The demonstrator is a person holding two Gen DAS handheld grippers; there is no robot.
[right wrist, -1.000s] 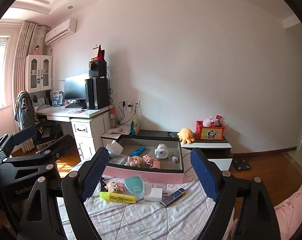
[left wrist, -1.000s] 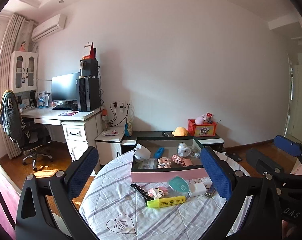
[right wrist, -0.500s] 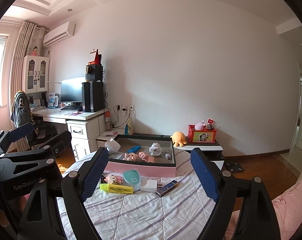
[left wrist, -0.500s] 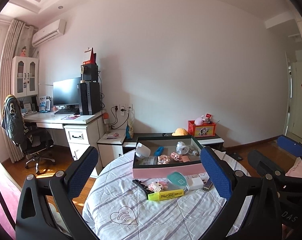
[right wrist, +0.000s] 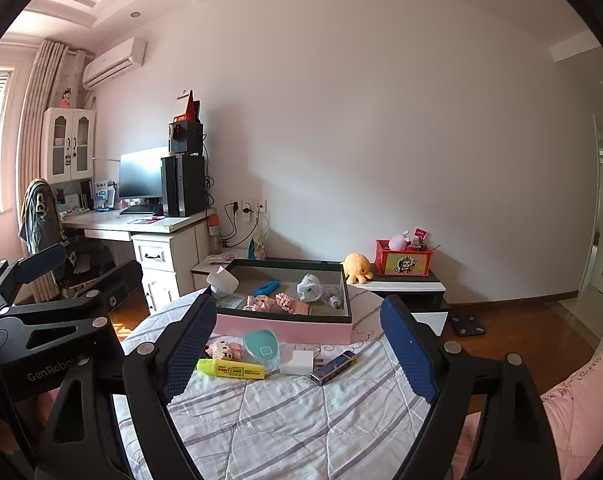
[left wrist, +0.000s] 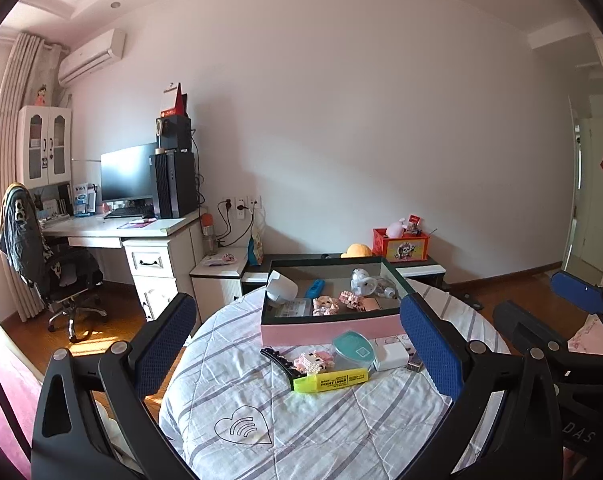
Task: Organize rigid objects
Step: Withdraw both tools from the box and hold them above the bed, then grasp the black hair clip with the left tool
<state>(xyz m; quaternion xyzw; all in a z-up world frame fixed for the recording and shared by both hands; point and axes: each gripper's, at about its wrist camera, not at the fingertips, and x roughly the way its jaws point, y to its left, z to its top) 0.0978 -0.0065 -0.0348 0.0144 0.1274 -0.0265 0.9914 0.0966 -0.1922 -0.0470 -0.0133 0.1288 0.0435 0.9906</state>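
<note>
You are holding the left gripper point(left wrist: 301, 344) and the right gripper point(right wrist: 297, 344) above the quilted round table point(right wrist: 301, 420), both with fingers spread wide and gripping nothing. The yellow highlighter point(left wrist: 330, 380), teal case point(left wrist: 354, 350) and white charger point(right wrist: 297, 362) are lying just before the pink-walled tray point(left wrist: 325, 330).

White desk point(left wrist: 113, 229) with monitor point(left wrist: 127, 173), office chair point(left wrist: 67, 276), wall air conditioner point(right wrist: 115, 61), orange plush point(right wrist: 356, 267)

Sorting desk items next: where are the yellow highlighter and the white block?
yellow highlighter point(right wrist: 230, 369), right wrist view, on its labelled barrel.
white block point(right wrist: 297, 361), right wrist view, on its top face.
</note>
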